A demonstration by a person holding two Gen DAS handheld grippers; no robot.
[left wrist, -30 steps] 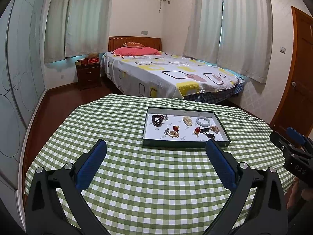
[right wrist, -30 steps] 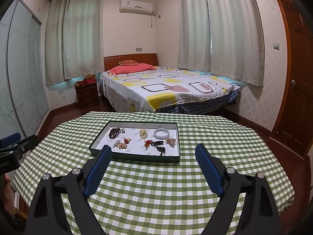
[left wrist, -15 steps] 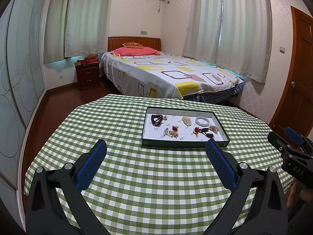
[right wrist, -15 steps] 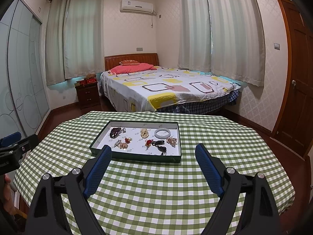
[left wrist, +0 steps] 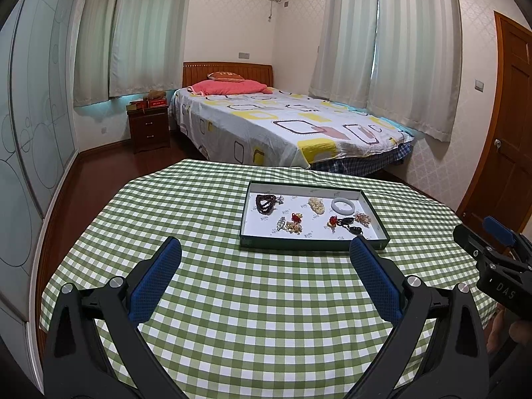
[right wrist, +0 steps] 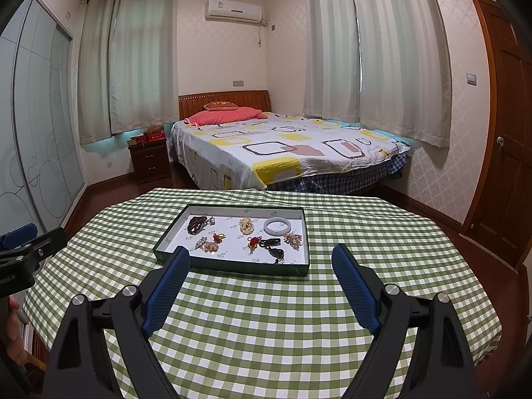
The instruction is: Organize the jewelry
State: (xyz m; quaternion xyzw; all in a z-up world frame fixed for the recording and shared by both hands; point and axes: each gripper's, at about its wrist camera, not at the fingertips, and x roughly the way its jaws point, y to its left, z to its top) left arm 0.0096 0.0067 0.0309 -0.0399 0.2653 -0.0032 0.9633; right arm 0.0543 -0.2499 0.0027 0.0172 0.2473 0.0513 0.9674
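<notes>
A dark green tray [left wrist: 311, 244] with a white floor lies on the green checked table [left wrist: 232, 299]; it also shows in the right wrist view [right wrist: 232, 266]. In it lie several pieces: a dark bead bracelet [left wrist: 265, 202], a pale bangle [left wrist: 342, 205], a cream bead bracelet [left wrist: 316, 204], red knot charms [left wrist: 296, 216] and a black pendant [left wrist: 353, 229]. My left gripper [left wrist: 265, 247] is open and empty, short of the tray's near left. My right gripper [right wrist: 261, 256] is open and empty, just before the tray's front edge.
The round table's edge drops off on all sides. A bed [left wrist: 282, 126] stands behind it, with a nightstand [left wrist: 149, 128] at the back left, a glass wardrobe [left wrist: 30, 133] on the left and a wooden door [left wrist: 505, 133] on the right.
Both grippers have shifted slightly; the tray sits a little differently in each view. Jaws stay open and nothing in the tray has moved.
</notes>
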